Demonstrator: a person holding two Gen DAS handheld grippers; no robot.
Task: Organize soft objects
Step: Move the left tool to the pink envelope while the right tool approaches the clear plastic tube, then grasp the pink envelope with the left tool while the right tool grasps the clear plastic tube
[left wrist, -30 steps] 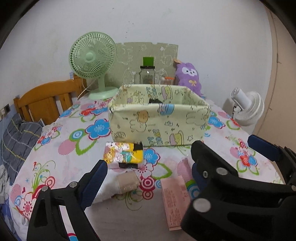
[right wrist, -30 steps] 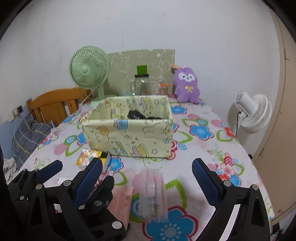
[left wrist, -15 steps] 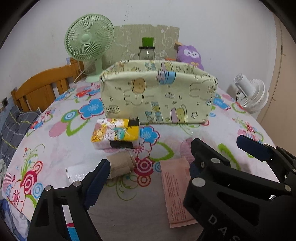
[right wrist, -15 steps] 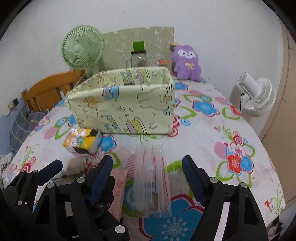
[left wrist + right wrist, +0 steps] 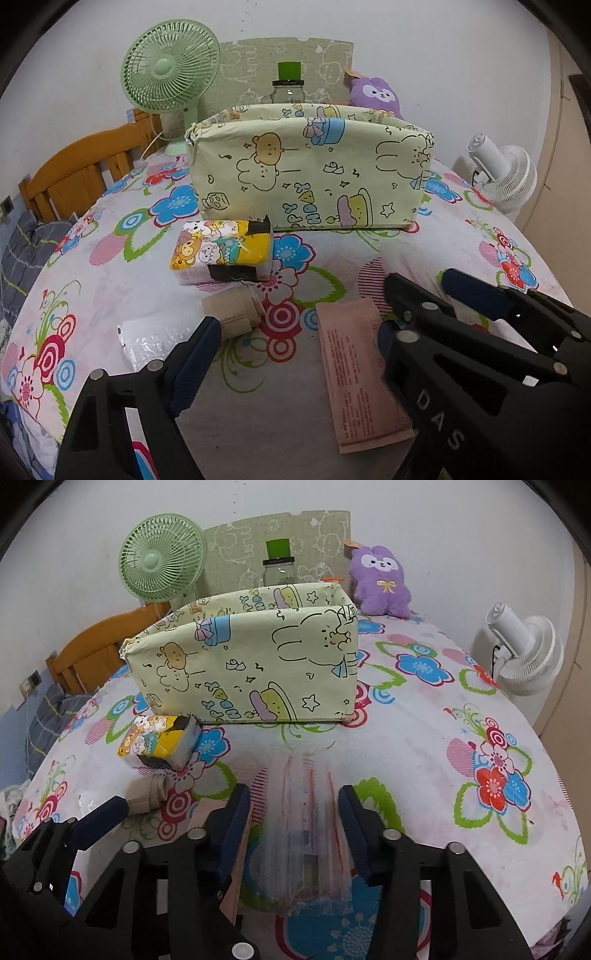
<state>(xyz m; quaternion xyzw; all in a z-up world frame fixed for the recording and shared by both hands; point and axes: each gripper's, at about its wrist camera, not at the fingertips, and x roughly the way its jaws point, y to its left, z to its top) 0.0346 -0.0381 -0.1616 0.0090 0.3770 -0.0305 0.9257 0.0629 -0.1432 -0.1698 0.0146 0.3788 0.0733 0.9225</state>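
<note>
A clear plastic pack with red stripes (image 5: 303,834) lies on the flowered tablecloth between the fingers of my right gripper (image 5: 293,806). Its jaws are closing, and a thin gap still shows at the left pad. My left gripper (image 5: 295,332) hangs open low over the table, its right finger hidden behind the right gripper's body. Near the left gripper lie a pink paper packet (image 5: 362,369), a beige roll (image 5: 231,310) and a clear bubble bag (image 5: 147,343). A cartoon tissue pack (image 5: 225,254) sits before the pale yellow fabric box (image 5: 310,177).
A purple plush (image 5: 380,579), a green fan (image 5: 160,557) and a glass jar (image 5: 279,566) stand behind the box. A white fan (image 5: 524,653) is off the table's right edge, and a wooden chair (image 5: 81,173) at the left.
Both grippers have sunk toward the table and closer to the box. The right jaws have narrowed from wide open to close around the clear pack. The left jaws stay open.
</note>
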